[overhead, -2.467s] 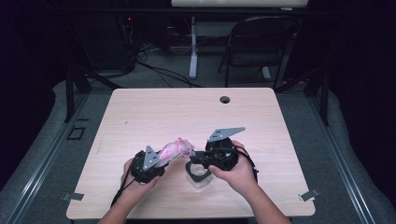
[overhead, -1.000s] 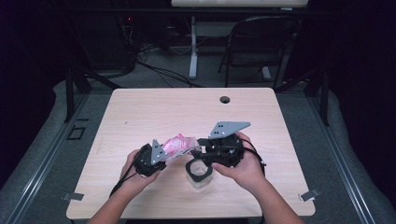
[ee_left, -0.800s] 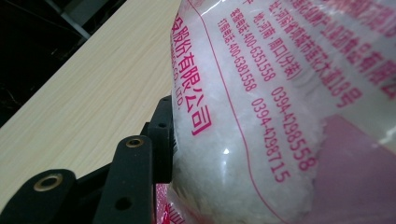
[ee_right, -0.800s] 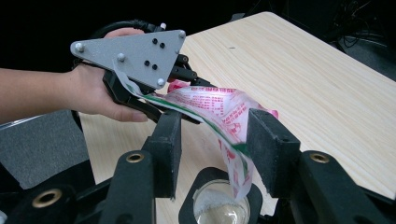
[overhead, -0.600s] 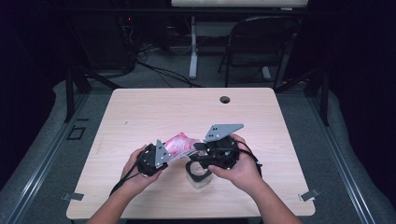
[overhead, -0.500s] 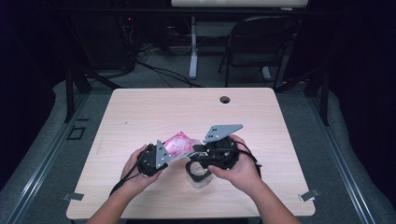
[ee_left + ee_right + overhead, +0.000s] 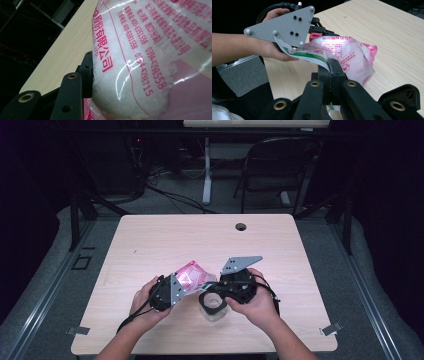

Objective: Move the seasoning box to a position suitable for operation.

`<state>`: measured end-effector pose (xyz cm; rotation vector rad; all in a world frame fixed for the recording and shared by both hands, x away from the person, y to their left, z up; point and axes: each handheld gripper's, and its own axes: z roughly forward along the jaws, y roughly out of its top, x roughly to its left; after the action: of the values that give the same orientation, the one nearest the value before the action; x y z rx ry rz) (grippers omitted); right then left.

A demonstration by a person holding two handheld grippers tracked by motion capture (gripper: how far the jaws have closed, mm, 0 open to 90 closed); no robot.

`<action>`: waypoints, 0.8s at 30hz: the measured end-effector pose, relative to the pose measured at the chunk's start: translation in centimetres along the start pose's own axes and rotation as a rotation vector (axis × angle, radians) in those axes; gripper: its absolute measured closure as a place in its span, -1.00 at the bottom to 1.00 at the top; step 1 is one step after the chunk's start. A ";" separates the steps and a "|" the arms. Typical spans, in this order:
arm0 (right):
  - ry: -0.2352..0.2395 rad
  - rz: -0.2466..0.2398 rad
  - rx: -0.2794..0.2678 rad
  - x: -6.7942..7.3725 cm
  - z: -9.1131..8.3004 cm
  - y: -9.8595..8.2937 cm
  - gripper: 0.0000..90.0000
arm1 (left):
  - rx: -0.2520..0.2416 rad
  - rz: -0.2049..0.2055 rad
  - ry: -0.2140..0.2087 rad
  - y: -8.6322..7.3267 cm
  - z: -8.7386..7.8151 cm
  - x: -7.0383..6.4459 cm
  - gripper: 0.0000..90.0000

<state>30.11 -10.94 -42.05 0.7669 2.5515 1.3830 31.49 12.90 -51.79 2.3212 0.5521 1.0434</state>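
Since 2.5 s ago, both grippers have drawn closer over the table's (image 7: 150, 245) near edge, w/ the bag (image 7: 192, 274) now tipped up between them rather than lying flatter to the left. Left gripper (image 7: 172, 290) holds the bag's lower end: in the left gripper view the clear film, packed w/ white granules and printed in pink, presses against one black jaw (image 7: 75, 95); the other jaw is hidden behind the bag, so the grip width can't be read exactly, but the jaws look clamped on it. Right gripper (image 7: 332, 65) has its jaws shut tight on the bag's white-and-green top strip (image 7: 312, 57), seen pinched in the right gripper view. A clear cup (image 7: 214, 306) sits on the table just below the right gripper, between the two hands. Key relation: the bag's long axis runs from the left gripper up and across toward the right gripper, w/ the pinched strip on the cup side, so the right gripper is the nearer one to the cup and the mouth end already points that way. Judged from this, the step in hand is tearing or opening the top; next move likely needs the two grippers pulling apart along that axis w/o spilling granules short of the cup.
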 end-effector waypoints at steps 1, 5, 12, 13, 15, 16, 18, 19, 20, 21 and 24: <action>0.001 0.001 -0.002 0.0 0.0 -0.1 1.00 | -0.001 0.003 0.000 0.0 0.0 0.0 0.30; 0.007 0.010 0.001 0.0 -0.1 -0.3 1.00 | -0.007 0.010 0.011 0.0 0.0 -0.1 0.30; 0.015 0.036 0.000 -0.2 0.0 -0.5 1.00 | -0.007 0.029 0.026 0.0 -0.1 -0.2 0.30; 0.017 0.043 -0.001 -0.2 0.0 -0.6 1.00 | -0.007 0.032 0.028 0.0 -0.1 -0.2 0.31; 0.021 0.046 0.000 -0.3 0.0 -0.7 1.00 | -0.008 0.036 0.032 0.0 -0.1 -0.2 0.31; 0.022 0.048 0.002 -0.3 0.0 -0.7 1.00 | -0.008 0.041 0.039 0.0 -0.1 -0.3 0.31; 0.025 0.059 -0.004 -0.4 0.0 -0.9 1.00 | -0.006 0.053 0.051 0.0 -0.2 -0.3 0.31; 0.029 0.062 0.001 -0.5 0.0 -1.0 1.00 | -0.004 0.059 0.057 0.0 -0.2 -0.3 0.31; 0.029 0.072 -0.005 -0.5 0.1 -1.1 1.00 | -0.007 0.067 0.066 0.0 -0.3 -0.4 0.31; 0.029 0.077 -0.011 -0.5 0.1 -1.2 1.00 | -0.006 0.078 0.074 0.0 -0.3 -0.4 0.31; 0.036 0.092 -0.016 -0.7 0.0 -1.6 1.00 | -0.012 0.099 0.102 0.2 -0.5 -0.5 0.31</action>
<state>30.16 -12.02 -43.48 0.8745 2.5592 1.4553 30.81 12.61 -51.72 2.3151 0.4724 1.2135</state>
